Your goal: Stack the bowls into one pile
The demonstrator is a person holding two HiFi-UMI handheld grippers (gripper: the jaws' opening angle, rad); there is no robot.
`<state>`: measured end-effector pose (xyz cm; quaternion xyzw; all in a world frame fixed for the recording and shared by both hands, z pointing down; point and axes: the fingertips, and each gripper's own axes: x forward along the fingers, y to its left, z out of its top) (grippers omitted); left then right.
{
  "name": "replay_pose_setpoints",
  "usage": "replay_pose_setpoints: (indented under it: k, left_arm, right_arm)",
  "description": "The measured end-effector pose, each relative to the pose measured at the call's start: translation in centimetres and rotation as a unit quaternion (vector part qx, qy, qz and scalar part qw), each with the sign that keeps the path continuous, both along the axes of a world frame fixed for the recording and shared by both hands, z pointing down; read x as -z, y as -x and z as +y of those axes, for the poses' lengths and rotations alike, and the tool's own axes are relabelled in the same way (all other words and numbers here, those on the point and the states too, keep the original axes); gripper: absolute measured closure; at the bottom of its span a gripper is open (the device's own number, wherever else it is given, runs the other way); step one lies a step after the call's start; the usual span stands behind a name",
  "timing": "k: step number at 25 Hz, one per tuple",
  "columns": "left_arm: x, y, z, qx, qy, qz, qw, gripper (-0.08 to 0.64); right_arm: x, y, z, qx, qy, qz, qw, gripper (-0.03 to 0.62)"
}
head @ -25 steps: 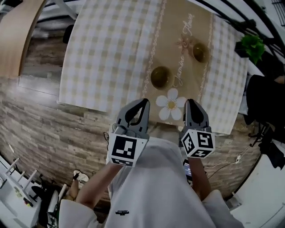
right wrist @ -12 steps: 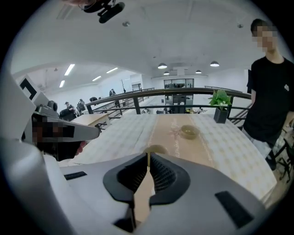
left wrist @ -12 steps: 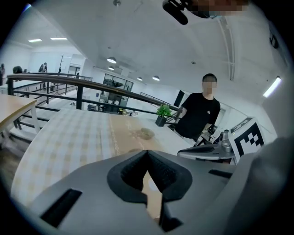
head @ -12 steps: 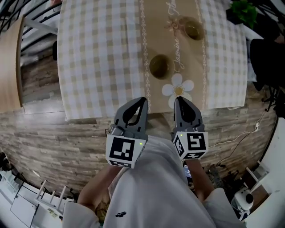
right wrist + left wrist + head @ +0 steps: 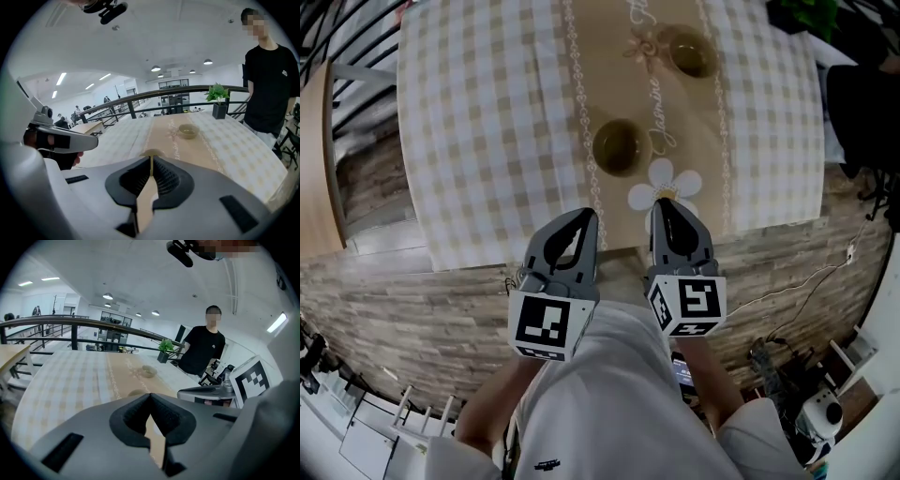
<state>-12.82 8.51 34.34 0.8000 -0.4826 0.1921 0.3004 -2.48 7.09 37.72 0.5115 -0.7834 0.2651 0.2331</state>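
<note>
Two olive-green bowls stand apart on the tan runner of a checked tablecloth: the near bowl [image 5: 617, 147] [image 5: 151, 153] and the far bowl [image 5: 691, 53] [image 5: 149, 371] [image 5: 188, 131]. My left gripper [image 5: 587, 217] [image 5: 150, 397] is shut and empty, hovering at the table's near edge, short of the near bowl. My right gripper [image 5: 661, 204] [image 5: 151, 160] is also shut and empty, over the white flower print [image 5: 666, 187], just short of the same bowl. In both gripper views the shut jaws hide most of the near bowl.
The table [image 5: 478, 141] has its near edge right under the gripper tips, with wood-look floor [image 5: 422, 309] below. A potted plant [image 5: 217, 101] stands at the far end. A person in a black shirt [image 5: 267, 89] [image 5: 204, 350] stands by the far right side.
Both grippers have come closer to the table's near edge and the near bowl, the right tip now over the flower print. Both stayed shut. The bowls have not moved.
</note>
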Motion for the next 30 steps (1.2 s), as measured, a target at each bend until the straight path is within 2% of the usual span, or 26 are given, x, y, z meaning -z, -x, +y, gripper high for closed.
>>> replay_pose_setpoints:
  k: [9,13,18,23,30]
  left_arm:
    - [-3.2,-0.2,-1.9,0.011,0.024,0.002,0.9997,0.541]
    - [-4.3,-0.6,-3.2,0.023,0.021,0.013,0.9994,0.541]
    - [-6.2,-0.7,-3.0,0.007,0.053,-0.002,0.9986,0.541]
    - [-6.7,-1.3,-4.7,0.044,0.035,0.025,0.9981,0.541]
    - [-8.2,-1.4,-6.6,0.053,0.042,0.016,0.9976,0.541]
  right_arm:
    - [-3.0,-0.2,-3.3,-0.012,0.005,0.000,1.000,0.551]
    - [-4.4,-0.3,-4.3,-0.012,0.014,0.003,1.000,0.551]
    - [-6.3,-0.2,-5.4,-0.005,0.026,0.002,1.000,0.551]
    - [-8.3,-0.5,-6.4,-0.003,0.047,0.015,0.999,0.551]
    - [-10.3,-0.3,-8.6,0.003,0.056,0.008,0.998,0.551]
